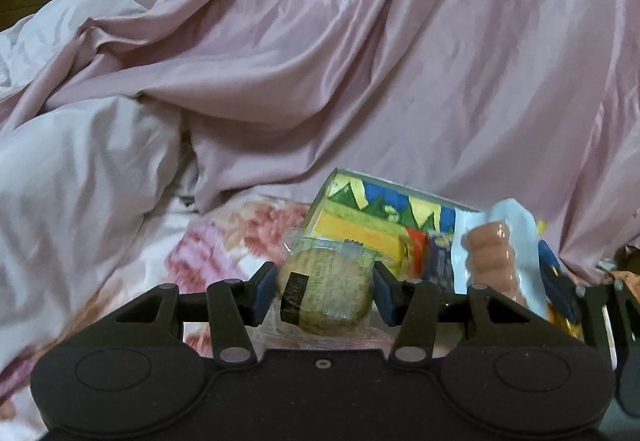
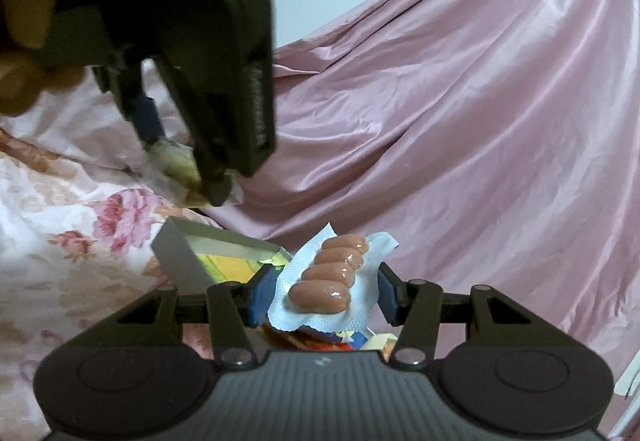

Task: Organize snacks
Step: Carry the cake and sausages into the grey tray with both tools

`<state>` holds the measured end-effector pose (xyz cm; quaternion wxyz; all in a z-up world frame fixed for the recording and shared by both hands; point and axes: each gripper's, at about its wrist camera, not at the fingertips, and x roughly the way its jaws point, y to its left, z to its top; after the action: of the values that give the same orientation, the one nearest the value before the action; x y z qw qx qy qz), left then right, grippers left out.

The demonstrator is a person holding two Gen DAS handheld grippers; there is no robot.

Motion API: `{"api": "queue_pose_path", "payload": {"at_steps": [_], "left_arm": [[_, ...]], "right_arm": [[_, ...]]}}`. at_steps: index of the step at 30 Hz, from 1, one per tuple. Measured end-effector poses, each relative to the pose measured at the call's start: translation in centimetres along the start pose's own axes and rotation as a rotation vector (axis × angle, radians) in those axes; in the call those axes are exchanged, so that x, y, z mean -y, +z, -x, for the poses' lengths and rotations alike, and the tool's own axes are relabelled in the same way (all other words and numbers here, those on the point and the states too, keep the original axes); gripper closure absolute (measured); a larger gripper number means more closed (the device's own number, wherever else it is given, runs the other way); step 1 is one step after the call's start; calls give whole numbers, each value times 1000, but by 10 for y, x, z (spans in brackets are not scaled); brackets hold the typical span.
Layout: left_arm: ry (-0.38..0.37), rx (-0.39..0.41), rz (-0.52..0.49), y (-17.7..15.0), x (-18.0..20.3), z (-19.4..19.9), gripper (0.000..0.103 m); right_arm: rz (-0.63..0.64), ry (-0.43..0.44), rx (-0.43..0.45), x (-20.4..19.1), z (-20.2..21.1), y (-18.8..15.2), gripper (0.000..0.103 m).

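Our left gripper point(image 1: 325, 291) was closed on a wrapped round cake point(image 1: 325, 291) above the bed point(image 1: 208, 241), our right gripper point(image 2: 324, 291) clamping a sausage pack point(image 2: 326, 281) over the open box's point(image 2: 180, 253) near corner. We feared slick wrappers slipping, or the tongs colliding.

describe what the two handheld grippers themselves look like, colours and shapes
Both the left gripper and right gripper are matte black plastic, with wide bodies bearing two round discs, silver-pinned linkage arms and blue finger pads. The right body is ribbed at the centre.
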<state>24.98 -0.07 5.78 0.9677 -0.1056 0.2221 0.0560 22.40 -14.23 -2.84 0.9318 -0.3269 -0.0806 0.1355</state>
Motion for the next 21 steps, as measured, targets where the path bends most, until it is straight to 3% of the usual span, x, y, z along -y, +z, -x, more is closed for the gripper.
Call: {"api": "queue_pose_path", "payload": {"at_steps": [8, 21], "left_arm": [[13, -29, -40, 12, 24, -53, 50], [22, -119, 10, 9, 38, -106, 50]], "right_arm": [[-137, 3, -27, 16, -35, -12, 46], [-353, 97, -114, 43, -60, -22, 44]]}}
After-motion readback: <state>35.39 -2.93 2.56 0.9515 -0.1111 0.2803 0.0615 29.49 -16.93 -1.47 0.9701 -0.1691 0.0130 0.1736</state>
